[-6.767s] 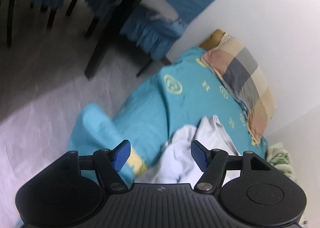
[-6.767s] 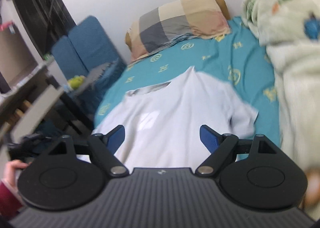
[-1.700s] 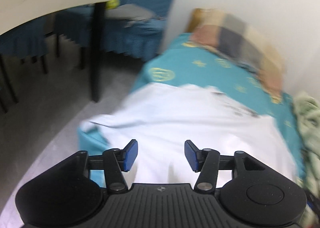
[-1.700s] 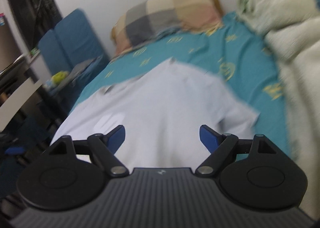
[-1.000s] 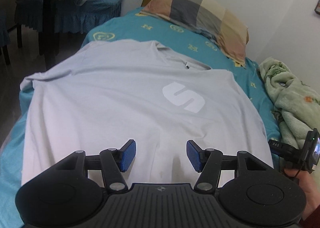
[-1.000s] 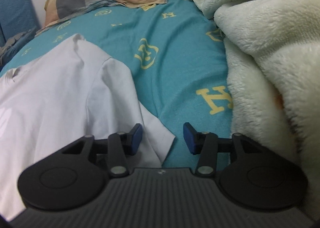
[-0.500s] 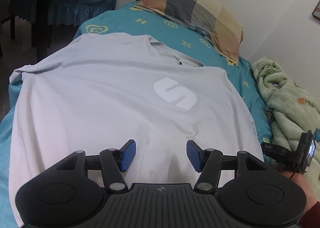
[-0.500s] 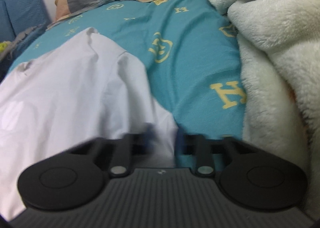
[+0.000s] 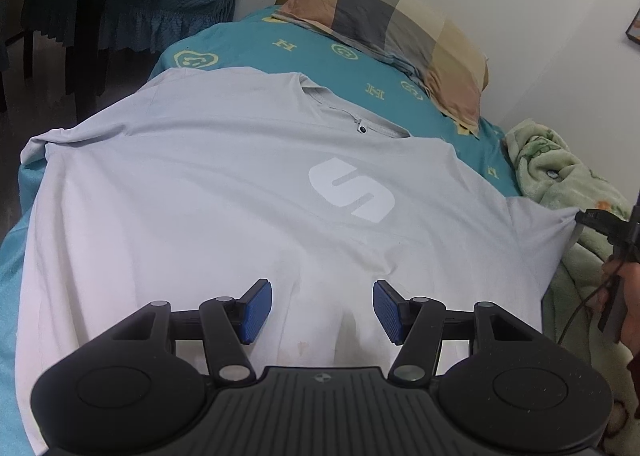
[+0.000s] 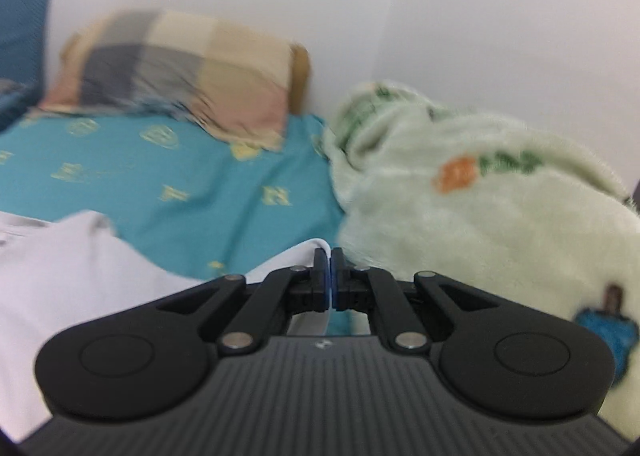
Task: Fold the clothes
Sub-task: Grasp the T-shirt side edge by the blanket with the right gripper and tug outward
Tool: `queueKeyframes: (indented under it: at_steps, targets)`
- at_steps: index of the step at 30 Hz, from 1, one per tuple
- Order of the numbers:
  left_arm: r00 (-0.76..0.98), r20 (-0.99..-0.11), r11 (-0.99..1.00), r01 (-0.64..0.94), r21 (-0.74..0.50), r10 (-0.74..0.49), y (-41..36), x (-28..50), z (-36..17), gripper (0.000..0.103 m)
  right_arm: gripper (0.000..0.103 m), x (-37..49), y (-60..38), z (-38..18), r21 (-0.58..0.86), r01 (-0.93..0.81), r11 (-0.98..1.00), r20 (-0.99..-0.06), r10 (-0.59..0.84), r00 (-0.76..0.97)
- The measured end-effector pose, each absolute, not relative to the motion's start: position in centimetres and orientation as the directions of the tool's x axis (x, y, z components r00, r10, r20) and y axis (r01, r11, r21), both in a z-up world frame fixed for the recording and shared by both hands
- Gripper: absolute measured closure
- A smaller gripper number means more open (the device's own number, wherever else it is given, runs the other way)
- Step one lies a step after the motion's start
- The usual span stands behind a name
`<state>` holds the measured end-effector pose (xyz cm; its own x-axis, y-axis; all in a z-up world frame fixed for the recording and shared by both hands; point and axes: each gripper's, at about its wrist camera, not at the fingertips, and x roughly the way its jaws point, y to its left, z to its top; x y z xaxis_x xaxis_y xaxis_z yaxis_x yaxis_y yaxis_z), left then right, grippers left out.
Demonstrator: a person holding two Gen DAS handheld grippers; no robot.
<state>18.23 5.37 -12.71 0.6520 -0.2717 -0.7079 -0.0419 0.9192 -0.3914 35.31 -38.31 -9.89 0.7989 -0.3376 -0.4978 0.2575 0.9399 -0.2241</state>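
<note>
A light grey T-shirt (image 9: 208, 192) with a white S logo lies spread face up on the teal bed sheet (image 9: 320, 56). My left gripper (image 9: 322, 312) is open and empty, hovering above the shirt's lower middle. My right gripper (image 10: 331, 280) is shut on the shirt's right sleeve (image 10: 292, 256) and lifts it off the sheet. In the left wrist view the right gripper (image 9: 588, 218) pinches that sleeve (image 9: 548, 224) at the far right, pulling it taut.
A checked pillow (image 9: 392, 36) lies at the head of the bed. A pale green fleece blanket (image 10: 480, 208) is heaped along the right side by the wall. A blue-covered chair (image 9: 132, 8) and a dark table leg (image 9: 86, 24) stand left of the bed.
My right gripper has closed on the shirt's right sleeve and raised it. My left gripper stays open over the shirt, moved slightly forward.
</note>
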Motion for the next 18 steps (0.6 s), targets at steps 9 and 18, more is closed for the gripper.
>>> queueKeyframes:
  at_steps: [9,18]
  targets:
    - [0.616,-0.736,0.92,-0.045,-0.389,-0.281,5.4,19.6,-14.0,0.044,0.095,36.8,-40.3,-13.2,-0.124,0.283,0.951,-0.57,-0.301,0.765]
    - [0.617,-0.729,0.928,0.008,-0.373,-0.298,5.1,19.0,-12.6,0.044,0.022,27.2,-38.6,-7.8,0.124,0.194,0.973,-0.493,-0.109,0.863]
